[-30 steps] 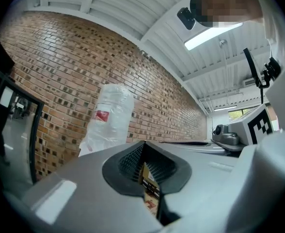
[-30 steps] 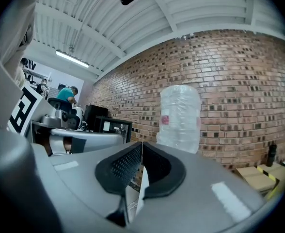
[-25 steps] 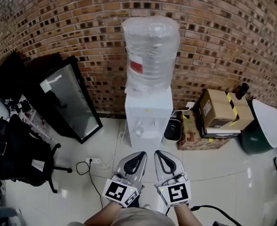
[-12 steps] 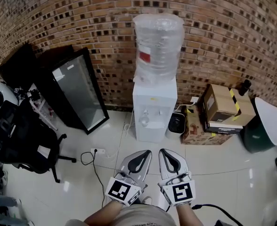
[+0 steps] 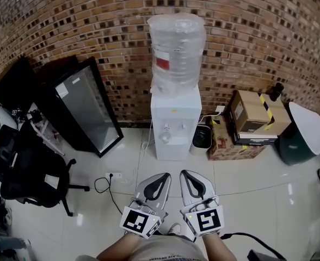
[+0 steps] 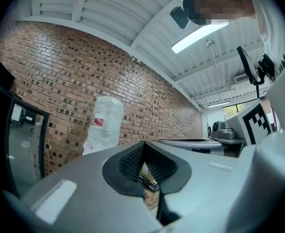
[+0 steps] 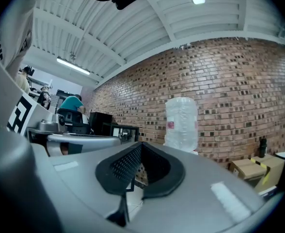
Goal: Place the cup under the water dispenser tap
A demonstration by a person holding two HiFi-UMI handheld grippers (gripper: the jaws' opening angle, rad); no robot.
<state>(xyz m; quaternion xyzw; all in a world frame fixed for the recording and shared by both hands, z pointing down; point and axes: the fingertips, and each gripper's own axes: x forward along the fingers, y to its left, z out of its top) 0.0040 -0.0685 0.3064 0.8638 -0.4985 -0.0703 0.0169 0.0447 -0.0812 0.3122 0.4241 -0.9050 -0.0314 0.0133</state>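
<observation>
Tools: we read the left tool [image 5: 163, 176] and the right tool [image 5: 186, 174] side by side at the bottom of the head view, both pointing towards the dispenser.
Left tool state: clenched on nothing. In its own view the pads meet, and only distant boxes show through the hollow between them.
Right tool state: clenched and likewise empty, with bare floor and wall showing through its hollow.
Floor [image 5: 247, 189]: the strip of white tile between the tool tips and the dispenser base is wider than a second ago. The tools keep the same pose relative to each other. We judge that the person is backing away, tools and all.
Power strip [image 5: 114, 176]: it lies on the floor with its cable, to the left of the tools and apart from them. We advise care for anyone stepping back past it.
Cup [image 5: 165, 137]: a small white round item sits in the dispenser's recess below the taps. It is too small to confirm more, but we take it as the cup. No tool holds it, so we judge the placement done and the present move a withdrawal.
Water dispenser [image 5: 175, 113]: it stands upright against the brick wall [image 5: 94, 26] with the bottle [image 5: 176, 48] seated on top. Its position against the wall is unchanged.
</observation>
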